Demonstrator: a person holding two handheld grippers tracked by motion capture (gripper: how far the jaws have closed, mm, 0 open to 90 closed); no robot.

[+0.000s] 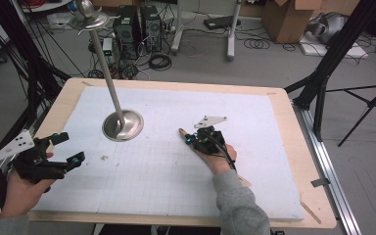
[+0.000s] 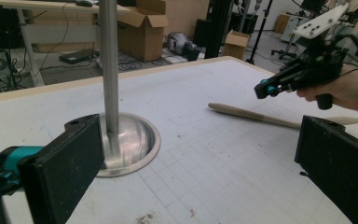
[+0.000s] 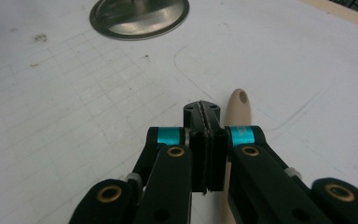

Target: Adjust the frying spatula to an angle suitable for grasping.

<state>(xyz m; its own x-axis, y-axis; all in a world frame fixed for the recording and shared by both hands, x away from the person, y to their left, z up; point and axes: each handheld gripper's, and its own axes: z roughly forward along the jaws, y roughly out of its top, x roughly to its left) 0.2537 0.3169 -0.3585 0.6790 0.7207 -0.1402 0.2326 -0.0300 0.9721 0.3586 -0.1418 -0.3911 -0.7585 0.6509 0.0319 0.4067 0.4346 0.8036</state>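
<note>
A metal stand with a round base (image 1: 123, 125) and a tall pole (image 1: 105, 63) rises from the white gridded mat; its base also shows in the left gripper view (image 2: 130, 144) and the right gripper view (image 3: 140, 16). A wooden utensil handle (image 2: 247, 114) lies flat on the mat right of the stand, its holed end (image 3: 239, 109) poking out just beside my right gripper (image 3: 206, 121). That gripper (image 1: 191, 138) hovers over the handle, jaws shut with nothing between them. My left gripper (image 1: 71, 147) is held at the table's left edge, open and empty, its wide jaws (image 2: 200, 177) facing the stand.
The mat (image 1: 176, 171) covers a wooden table (image 1: 303, 147). Black tripod legs (image 1: 323, 73) stand at the table's right; computers (image 1: 132, 27) and cardboard boxes (image 1: 286, 17) sit on the floor beyond the far edge.
</note>
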